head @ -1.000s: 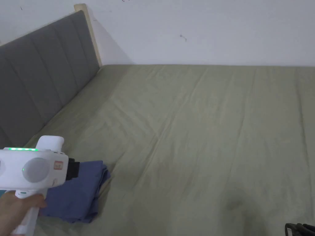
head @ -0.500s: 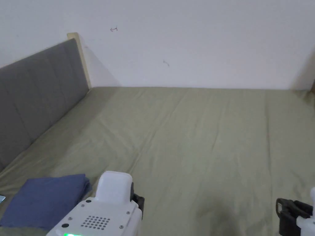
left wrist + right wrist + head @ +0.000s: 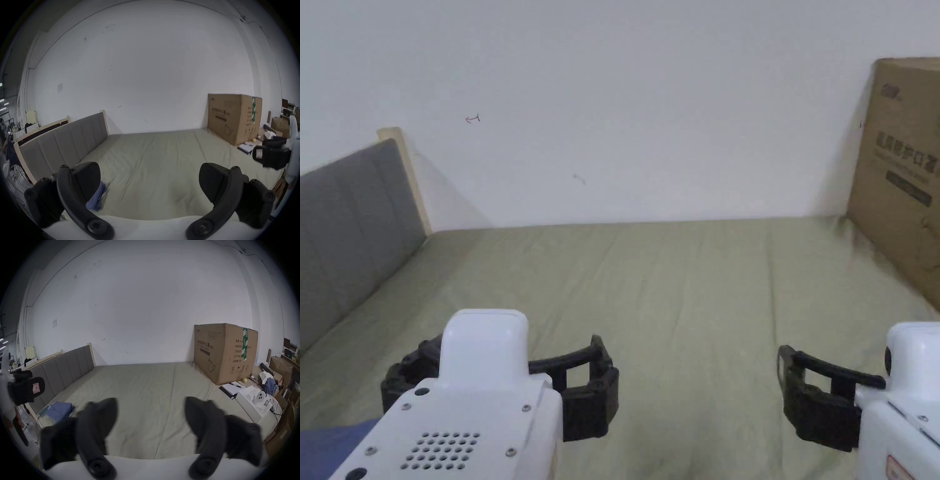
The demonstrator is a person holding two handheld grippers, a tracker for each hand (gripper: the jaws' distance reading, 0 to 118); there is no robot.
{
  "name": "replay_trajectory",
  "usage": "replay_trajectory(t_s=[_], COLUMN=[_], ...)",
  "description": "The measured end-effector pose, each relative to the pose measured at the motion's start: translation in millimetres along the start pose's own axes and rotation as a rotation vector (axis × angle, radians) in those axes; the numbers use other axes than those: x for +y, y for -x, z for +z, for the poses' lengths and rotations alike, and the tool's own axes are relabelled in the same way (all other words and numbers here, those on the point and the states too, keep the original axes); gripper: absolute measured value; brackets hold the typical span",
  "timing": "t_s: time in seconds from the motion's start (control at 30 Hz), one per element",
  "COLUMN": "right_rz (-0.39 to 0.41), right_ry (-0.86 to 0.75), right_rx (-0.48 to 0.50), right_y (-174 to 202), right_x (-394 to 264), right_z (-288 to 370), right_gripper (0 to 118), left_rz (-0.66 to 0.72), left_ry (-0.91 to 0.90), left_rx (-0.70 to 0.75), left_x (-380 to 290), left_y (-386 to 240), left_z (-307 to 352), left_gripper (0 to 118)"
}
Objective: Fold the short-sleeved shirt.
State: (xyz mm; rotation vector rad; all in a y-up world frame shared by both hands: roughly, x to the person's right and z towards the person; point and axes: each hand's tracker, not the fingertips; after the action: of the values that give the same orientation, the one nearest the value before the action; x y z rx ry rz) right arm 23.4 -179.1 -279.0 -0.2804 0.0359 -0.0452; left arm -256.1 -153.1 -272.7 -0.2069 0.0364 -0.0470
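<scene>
A blue shirt (image 3: 328, 445) lies folded in a small stack on the olive bed sheet (image 3: 687, 294) at the near left, close to the headboard; it also appears in the left gripper view (image 3: 97, 199) and the right gripper view (image 3: 60, 410). My left gripper (image 3: 512, 356) hovers over the sheet to the right of the shirt, apart from it, jaws wide open and empty (image 3: 150, 165). My right gripper (image 3: 819, 400) hangs at the near right, also open with nothing between its jaws (image 3: 151, 400).
A grey padded headboard (image 3: 350, 225) runs along the left. A large cardboard box (image 3: 900, 169) stands on the bed's far right corner against the white wall. Beyond the bed's right edge sit a white box (image 3: 259, 404), papers and other clutter.
The head camera has swung up and to the right. My left gripper has moved off the folded shirt toward the middle front, and my right gripper has come into view.
</scene>
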Motion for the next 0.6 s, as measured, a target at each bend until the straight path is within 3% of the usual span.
replay_trajectory(t_s=[0.13, 0.2, 0.33, 0.6], right_rz=[0.009, 0.011, 0.002, 0.016], right_ry=[-0.050, -0.078, -0.114, -0.107], right_rx=[-0.009, -0.030, -0.060, -0.066], right_y=[-1.7, -1.4, -1.0, -0.9], right_x=[8.4, 11.1, 16.7, 19.9], right_z=[5.2, 6.8, 8.4, 6.8], right_gripper=[118, 118, 118, 118], left_rz=[0.067, 0.056, -0.054, 0.083], left_ry=[-0.027, -0.015, -0.063, -0.045], left_rx=[-0.023, -0.021, 0.057, -0.014], left_x=[10.6, 13.6, 13.8, 18.1], left_y=[2.9, 3.7, -3.7, -4.9], left_z=[7.2, 9.1, 11.5, 10.7], left_gripper=[118, 118, 118, 118])
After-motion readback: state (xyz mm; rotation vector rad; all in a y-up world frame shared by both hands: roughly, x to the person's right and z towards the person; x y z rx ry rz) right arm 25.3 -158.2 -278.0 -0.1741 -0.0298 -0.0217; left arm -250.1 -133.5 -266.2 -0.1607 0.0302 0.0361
